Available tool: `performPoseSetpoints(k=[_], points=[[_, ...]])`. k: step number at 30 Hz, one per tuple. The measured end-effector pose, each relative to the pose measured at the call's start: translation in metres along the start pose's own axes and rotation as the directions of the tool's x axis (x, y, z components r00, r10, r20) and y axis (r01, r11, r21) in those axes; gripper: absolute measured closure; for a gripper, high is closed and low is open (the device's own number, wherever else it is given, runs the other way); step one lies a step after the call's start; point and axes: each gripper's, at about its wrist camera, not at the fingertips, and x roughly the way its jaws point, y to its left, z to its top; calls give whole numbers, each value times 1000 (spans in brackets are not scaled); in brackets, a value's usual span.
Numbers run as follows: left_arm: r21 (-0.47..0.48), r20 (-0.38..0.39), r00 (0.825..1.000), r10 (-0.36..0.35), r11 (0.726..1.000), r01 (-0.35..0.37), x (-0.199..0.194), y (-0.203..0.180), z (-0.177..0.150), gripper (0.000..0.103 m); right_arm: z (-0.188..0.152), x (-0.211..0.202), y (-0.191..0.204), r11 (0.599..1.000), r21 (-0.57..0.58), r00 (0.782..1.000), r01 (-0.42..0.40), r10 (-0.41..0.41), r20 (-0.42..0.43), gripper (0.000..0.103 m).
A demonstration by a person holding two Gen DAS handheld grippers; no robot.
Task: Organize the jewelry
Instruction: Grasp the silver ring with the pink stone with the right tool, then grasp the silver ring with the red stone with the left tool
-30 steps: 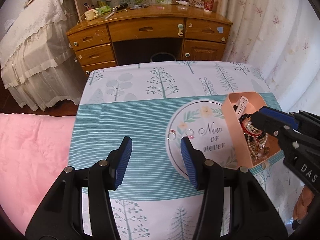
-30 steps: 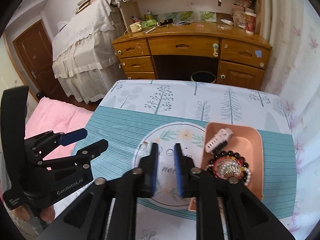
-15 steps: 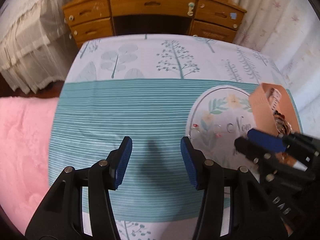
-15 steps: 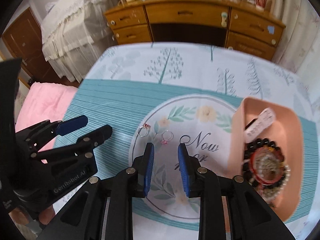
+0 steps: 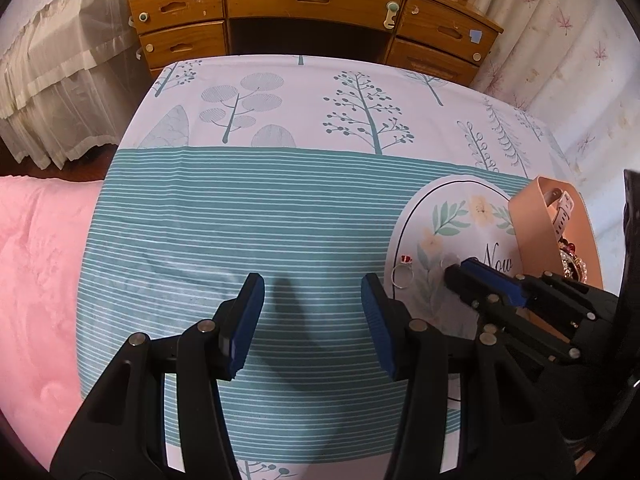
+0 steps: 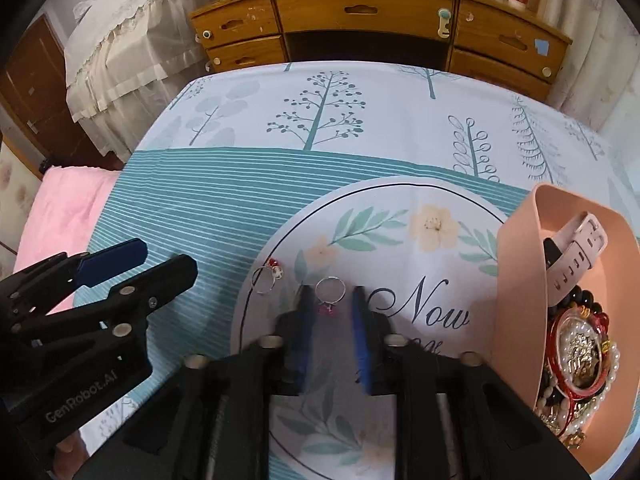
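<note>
The pink tray [image 6: 516,280] sits on the right side of the tabletop [image 6: 328,92], on the blue-and-white cloth [image 6: 224,200]. Inside it, at the far end, lies a pale pink watch [image 6: 576,248] w/ a strap full of holes. Nearer the camera is a pile: a black bead bracelet [image 6: 592,300], a red-rimmed round charm [image 6: 580,348] w/ a gold shape in the middle, and white pearl beads [image 6: 560,420] mixed in.

Two rings lie outside the tray, on the round "Now" print. The ring w/ a pink stone [image 6: 330,294] is flat on the cloth, right betw. the blue pads [image 6: 362,340] of the right hand-held gripper [image 6: 331,304]. That gripper is open only a little, its jaws one on each side of the ring. Can't tell if the pads touch the ring yet. Tips look low, close to the cloth.

The ring w/ a red-and-white bit [image 6: 267,278] lies just left of it, on the print's black edge line, apart from both grippers.

The left hand-held gripper [image 5: 312,300] is open wide and holds nothing. It hangs over the striped part of the cloth, left of the rings.

Past the tabletop stands a wooden desk [image 5: 312,0] w/ drawers. A pink blanket [image 5: 40,280] is on the left side.
</note>
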Motion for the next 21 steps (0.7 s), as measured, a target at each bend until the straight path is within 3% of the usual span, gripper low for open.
performPoseSetpoints(k=[4, 15, 21], points=[[12, 0, 1000, -16, 1000, 16, 1, -8, 2, 56, -2, -2, 0, 1000, -22, 1000, 11, -11, 5, 94], [-10, -50, 995, -90, 996, 89, 27, -32, 13, 56, -16, -15, -38, 995, 86, 998, -55, 55, 5, 94], [3, -61, 995, -78, 997, 78, 35, -41, 18, 56, -21, -18, -38, 994, 82, 997, -74, 74, 9, 94]])
